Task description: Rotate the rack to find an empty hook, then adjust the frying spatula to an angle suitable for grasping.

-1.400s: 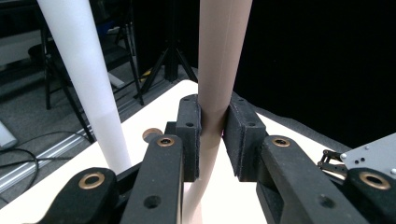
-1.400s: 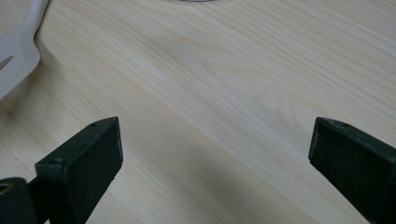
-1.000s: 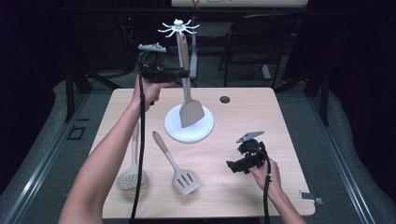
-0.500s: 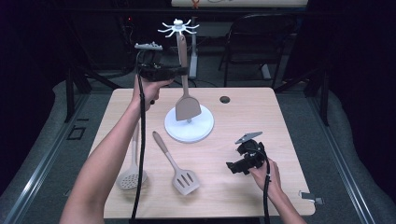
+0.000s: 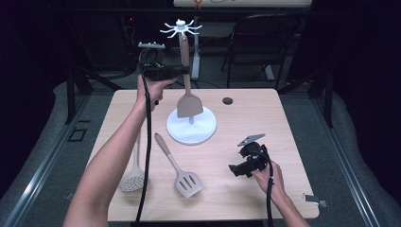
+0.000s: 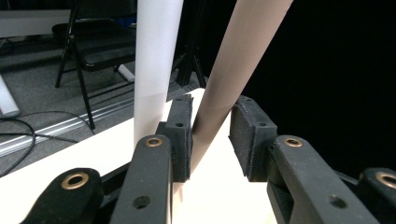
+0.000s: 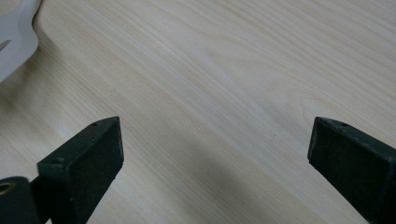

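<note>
A beige solid spatula [image 5: 190, 105] hangs upright beside the post of a white hook rack [image 5: 180, 28], its blade over the rack's round base [image 5: 191, 135]. My left gripper [image 5: 182, 71] is raised level at the spatula's handle [image 6: 233, 70]. Its jaws have just been opening. The handle runs between them, leaning on one pad [image 6: 180, 135] with a gap to the other, so the left gripper [image 6: 210, 116] is open. The white post [image 6: 156, 56] stands just behind. My right gripper [image 5: 235, 170] rests low over the table's right front, and the right gripper [image 7: 215, 144] stands open over bare wood.
A slotted beige turner [image 5: 184, 177] and a round skimmer [image 5: 132, 179] lie on the wooden table [image 5: 265, 123] at the front left. A small black disc [image 5: 228, 100] sits near the back edge. A folding chair [image 5: 255, 42] stands behind the table.
The spatula's blade has shifted slightly up and left over the rack's base. Both hands have stayed where they were.
</note>
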The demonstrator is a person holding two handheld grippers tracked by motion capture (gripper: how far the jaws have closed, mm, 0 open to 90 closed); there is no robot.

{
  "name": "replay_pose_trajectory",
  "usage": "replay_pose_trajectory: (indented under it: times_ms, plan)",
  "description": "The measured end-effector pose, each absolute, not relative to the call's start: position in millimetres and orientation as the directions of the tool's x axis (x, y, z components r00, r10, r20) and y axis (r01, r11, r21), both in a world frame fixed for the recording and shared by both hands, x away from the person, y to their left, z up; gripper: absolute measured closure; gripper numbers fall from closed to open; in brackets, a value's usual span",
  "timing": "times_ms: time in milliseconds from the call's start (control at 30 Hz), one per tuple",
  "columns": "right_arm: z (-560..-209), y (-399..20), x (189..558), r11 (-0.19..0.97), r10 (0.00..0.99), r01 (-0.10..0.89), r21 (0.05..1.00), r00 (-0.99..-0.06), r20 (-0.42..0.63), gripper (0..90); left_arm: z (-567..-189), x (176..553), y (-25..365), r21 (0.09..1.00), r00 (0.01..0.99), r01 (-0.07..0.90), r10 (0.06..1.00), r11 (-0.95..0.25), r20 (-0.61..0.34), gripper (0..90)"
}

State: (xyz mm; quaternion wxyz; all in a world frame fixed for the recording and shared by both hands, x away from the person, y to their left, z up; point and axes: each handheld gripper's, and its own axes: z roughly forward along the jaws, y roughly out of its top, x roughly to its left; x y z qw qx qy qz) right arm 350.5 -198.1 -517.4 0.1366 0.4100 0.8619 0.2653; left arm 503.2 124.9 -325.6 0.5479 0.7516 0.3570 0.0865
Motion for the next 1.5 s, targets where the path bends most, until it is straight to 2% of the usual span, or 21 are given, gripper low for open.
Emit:
replay_pose_trajectory:
  times_ms: [200,533,633,733,1000,1500]
  plan:
    - [-517,-198,350,0.532,0.778,0.631,0.565,-0.627,-0.032,3.2,-324,496,129,0.882,0.723,0.440,0.649,-0.169,-0.236,64.3]
    - [-518,-198,351,0.527,0.783,0.636,0.563,-0.622,-0.030,3.5,-324,483,133,0.872,0.717,0.413,0.684,-0.263,-0.134,57.3]
    - [-519,-198,351,0.517,0.786,0.643,0.565,-0.618,-0.017,3.5,-321,479,135,0.876,0.713,0.399,0.693,-0.270,-0.111,59.1]
    - [-519,-199,351,0.523,0.787,0.645,0.557,-0.617,-0.025,3.6,-315,475,138,0.886,0.704,0.379,0.705,-0.267,-0.089,67.2]
    - [-518,-199,351,0.527,0.788,0.643,0.556,-0.614,-0.038,3.8,-296,467,142,0.914,0.687,0.309,0.726,-0.264,-0.023,81.5]
    - [-520,-202,354,0.525,0.792,0.653,0.547,-0.610,-0.032,3.6,-258,463,138,0.937,0.685,0.235,0.728,-0.259,0.030,84.2]
